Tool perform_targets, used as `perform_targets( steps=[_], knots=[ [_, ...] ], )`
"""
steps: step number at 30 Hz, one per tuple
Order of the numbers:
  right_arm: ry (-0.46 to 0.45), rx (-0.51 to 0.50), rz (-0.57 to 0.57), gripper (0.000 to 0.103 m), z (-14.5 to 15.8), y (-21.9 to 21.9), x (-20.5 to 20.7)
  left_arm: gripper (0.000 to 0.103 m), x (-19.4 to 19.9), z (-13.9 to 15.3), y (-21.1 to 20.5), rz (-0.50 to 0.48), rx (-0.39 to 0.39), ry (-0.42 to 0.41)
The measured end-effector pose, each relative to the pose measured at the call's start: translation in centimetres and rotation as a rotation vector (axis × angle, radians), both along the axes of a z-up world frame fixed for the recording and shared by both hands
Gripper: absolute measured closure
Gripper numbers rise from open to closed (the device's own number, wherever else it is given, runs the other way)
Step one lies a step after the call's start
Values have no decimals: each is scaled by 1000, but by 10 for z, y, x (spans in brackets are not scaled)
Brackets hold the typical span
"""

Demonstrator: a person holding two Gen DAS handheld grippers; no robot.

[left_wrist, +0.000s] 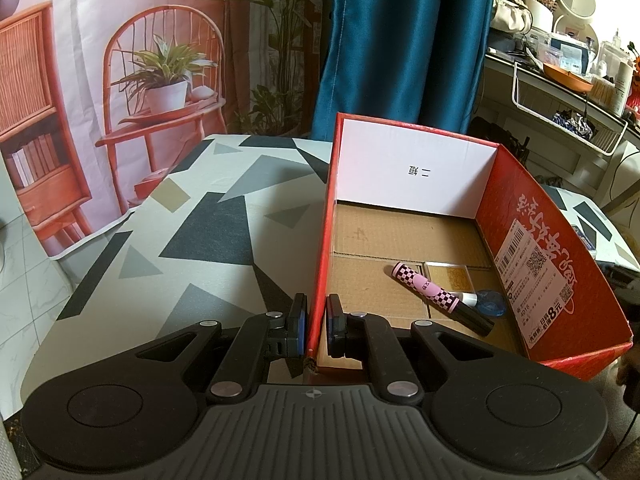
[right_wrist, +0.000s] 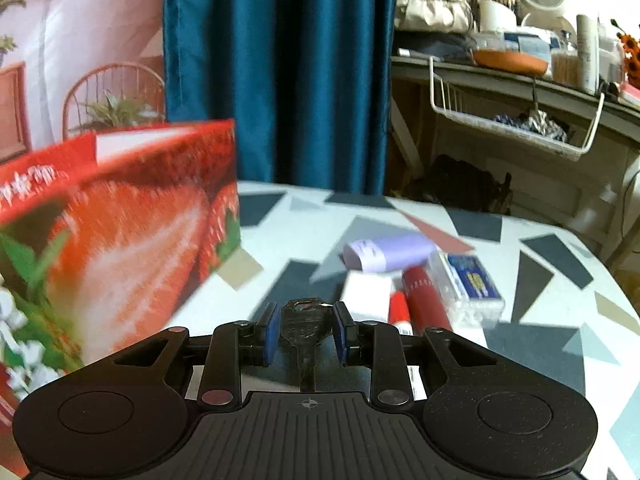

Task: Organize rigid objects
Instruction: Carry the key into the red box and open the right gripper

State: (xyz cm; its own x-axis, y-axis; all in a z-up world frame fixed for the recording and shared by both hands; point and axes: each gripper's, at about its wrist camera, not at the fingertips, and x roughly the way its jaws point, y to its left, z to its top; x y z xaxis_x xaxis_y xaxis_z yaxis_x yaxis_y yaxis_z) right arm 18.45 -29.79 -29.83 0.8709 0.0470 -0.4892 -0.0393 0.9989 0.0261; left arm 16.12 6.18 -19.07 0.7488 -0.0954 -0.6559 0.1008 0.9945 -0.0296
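Note:
My left gripper (left_wrist: 317, 322) is shut on the left wall of the red cardboard box (left_wrist: 516, 224), one finger outside and one inside. In the box lie a pink checkered tube (left_wrist: 432, 290), a clear square case (left_wrist: 448, 276) and a blue round piece (left_wrist: 491, 302). In the right wrist view my right gripper (right_wrist: 305, 326) is shut on a dark key (right_wrist: 305, 322), held above the table. The box (right_wrist: 120, 224) with its strawberry print stands to its left. Beyond the gripper lie a lilac tube (right_wrist: 390, 254), a white box (right_wrist: 367, 296), red tubes (right_wrist: 424, 298) and a clear blue-labelled case (right_wrist: 472, 280).
The table (left_wrist: 192, 232) has a grey and black triangle pattern. A blue curtain (right_wrist: 280, 68) hangs behind it. A cluttered shelf (right_wrist: 520, 76) with a white wire basket (right_wrist: 508, 128) stands at the right.

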Motion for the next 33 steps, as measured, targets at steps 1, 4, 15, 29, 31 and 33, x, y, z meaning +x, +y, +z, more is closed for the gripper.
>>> perform_targets(
  steps=[1,4,15,29,31,33],
  knots=[
    [-15,5,6,78,5,1,-1,92,0,0,0,0,-1,0],
    [-76,16,38,78,26,5,-1,92,0,0,0,0,0,0],
    [-213,46,336,78,99,48,19,92,0,0,0,0,0,0],
    [-21,-52,488,77,85,101,69,92,0,-1,-1,-1,-6,-1],
    [-10,-62,487,77,81,103,72,92,0,-1,0,-1,-7,-1],
    [-5,-76,477,80,80,105,75,92,0,-1,0,-1,-8,-1]
  ],
)
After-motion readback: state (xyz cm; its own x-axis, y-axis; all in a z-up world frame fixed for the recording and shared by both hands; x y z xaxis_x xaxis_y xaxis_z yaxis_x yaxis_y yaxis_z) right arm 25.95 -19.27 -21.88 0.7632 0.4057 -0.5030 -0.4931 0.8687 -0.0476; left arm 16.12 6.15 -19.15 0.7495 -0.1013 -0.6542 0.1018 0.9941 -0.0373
